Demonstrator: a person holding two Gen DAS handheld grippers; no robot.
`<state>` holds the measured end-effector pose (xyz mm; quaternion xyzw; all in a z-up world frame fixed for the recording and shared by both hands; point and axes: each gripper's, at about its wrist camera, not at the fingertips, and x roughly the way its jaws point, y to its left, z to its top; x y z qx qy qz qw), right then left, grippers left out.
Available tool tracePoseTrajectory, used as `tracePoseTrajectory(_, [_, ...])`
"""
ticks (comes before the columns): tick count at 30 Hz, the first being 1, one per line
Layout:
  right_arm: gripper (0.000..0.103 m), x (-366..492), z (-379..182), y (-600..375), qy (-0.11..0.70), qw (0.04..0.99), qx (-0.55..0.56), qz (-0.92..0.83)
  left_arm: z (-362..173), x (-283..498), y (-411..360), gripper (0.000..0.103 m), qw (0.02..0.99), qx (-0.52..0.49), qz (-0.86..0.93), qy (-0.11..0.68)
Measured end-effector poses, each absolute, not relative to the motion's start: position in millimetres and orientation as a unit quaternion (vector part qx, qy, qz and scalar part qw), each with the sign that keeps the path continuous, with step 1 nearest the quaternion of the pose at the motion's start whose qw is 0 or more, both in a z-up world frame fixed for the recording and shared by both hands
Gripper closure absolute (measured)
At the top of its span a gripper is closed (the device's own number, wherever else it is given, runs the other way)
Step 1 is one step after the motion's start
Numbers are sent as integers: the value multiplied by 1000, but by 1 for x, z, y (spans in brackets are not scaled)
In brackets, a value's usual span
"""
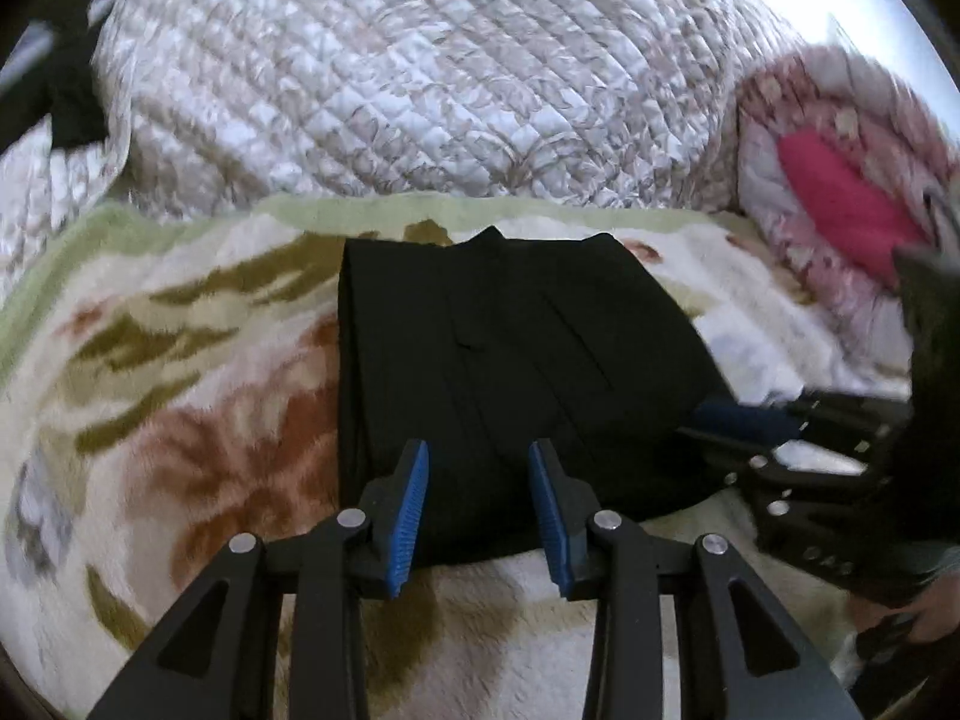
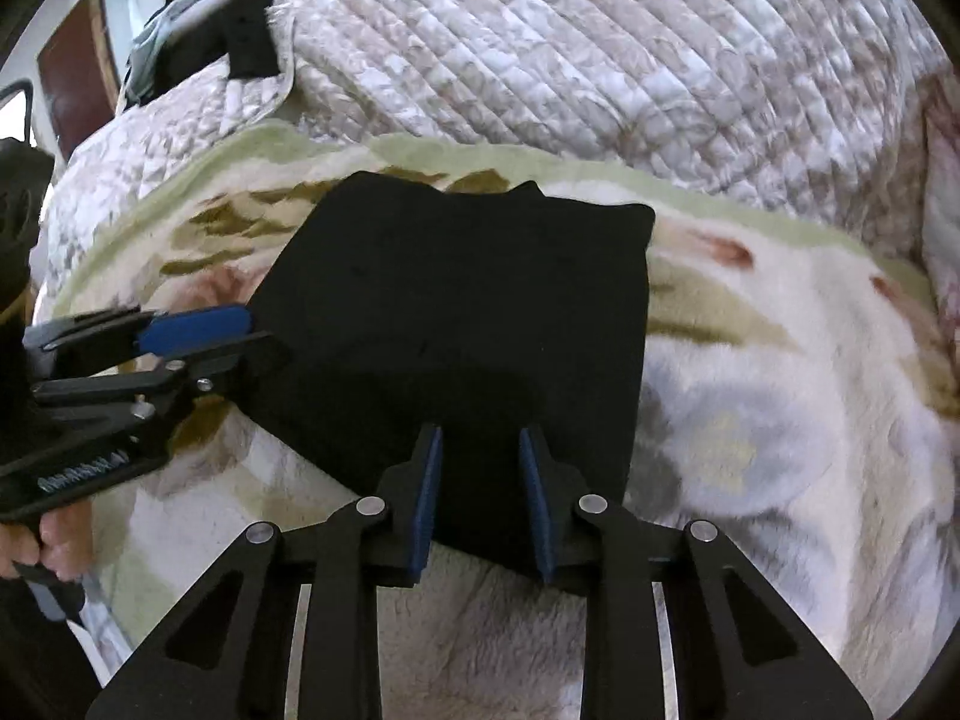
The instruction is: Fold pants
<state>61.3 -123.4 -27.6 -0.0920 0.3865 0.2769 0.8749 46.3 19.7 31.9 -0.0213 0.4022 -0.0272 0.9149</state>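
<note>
The black pants are seen folded into a flat, thick block, laid on a fluffy blanket w/ brown and green flower shapes on a bed. Behind the blanket a quilted grey-white cover is piled up, and a pink cushion is seen far to the right in the left wrist view. The left gripper is held over the near edge of the pants; its jaws are partly open and nothing is held between them, only the cloth is seen below. The right gripper is held over the near edge too, more to the right side of the block; its jaws are open a bit less, and nothing is pinched. In each view the other gripper is seen from the side, just beside the pants' edge, approx. touching it, but that can't be told for sure. A hand is seen on the left gripper's handle.
</note>
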Motion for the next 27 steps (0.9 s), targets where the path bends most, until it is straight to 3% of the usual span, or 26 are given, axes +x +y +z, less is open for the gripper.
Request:
tracePoseTrajectory(9, [76, 31, -12, -143, 368, 888, -46, 270, 46, 19, 20, 65, 920, -41, -6, 390])
tracePoseTrajectory(16, [57, 10, -20, -150, 377, 888, -34, 260, 36, -5, 20, 65, 912, -54, 16, 406])
tracePoseTrajectory(27, [52, 15, -48, -146, 408, 879, -62, 239, 7, 1, 22, 62, 894, -46, 29, 446])
